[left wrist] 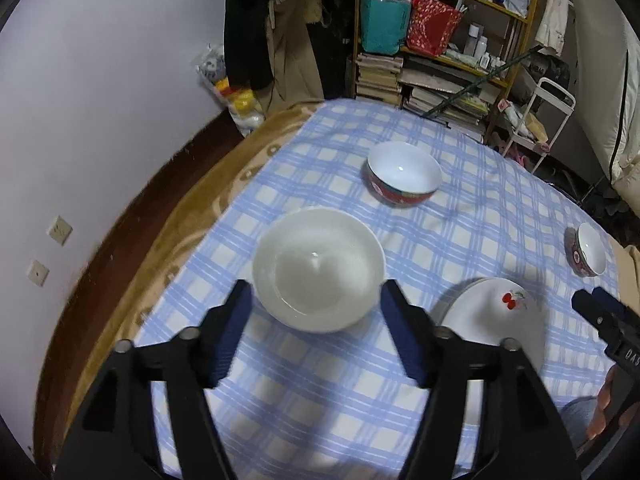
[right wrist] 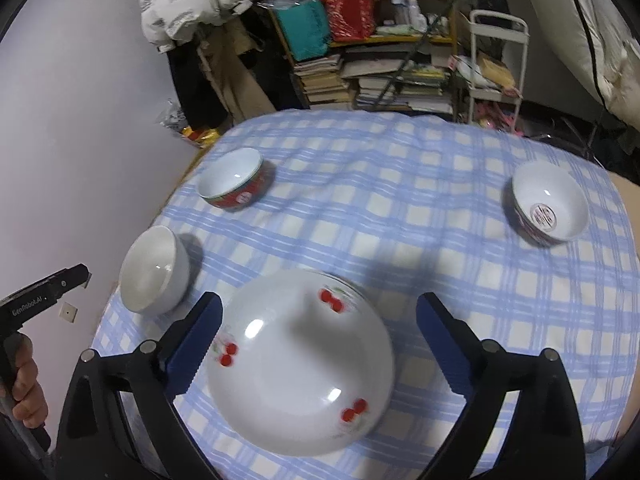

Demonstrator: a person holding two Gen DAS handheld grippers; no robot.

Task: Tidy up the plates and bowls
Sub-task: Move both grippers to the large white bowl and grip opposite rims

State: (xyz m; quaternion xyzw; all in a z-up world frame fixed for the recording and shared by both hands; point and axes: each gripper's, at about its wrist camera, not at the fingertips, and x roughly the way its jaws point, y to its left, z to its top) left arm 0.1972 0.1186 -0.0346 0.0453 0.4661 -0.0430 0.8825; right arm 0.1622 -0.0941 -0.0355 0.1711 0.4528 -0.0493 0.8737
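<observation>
A plain white bowl (left wrist: 318,268) sits on the blue checked cloth; my left gripper (left wrist: 316,304) is open above its near side, one finger on each side. It also shows in the right wrist view (right wrist: 154,270). A white plate with cherry prints (right wrist: 300,364) lies under my open right gripper (right wrist: 320,312), between the fingers; it looks stacked on another plate (left wrist: 496,316). A red-patterned bowl (left wrist: 402,174) (right wrist: 236,180) stands further back. A smaller patterned bowl (right wrist: 550,204) (left wrist: 588,250) stands at the right.
The table (right wrist: 400,200) is covered by a blue checked cloth over a brown blanket (left wrist: 192,208). A wall is at the left. A cluttered bookshelf (left wrist: 440,48) and a white cart (right wrist: 496,64) stand behind the table.
</observation>
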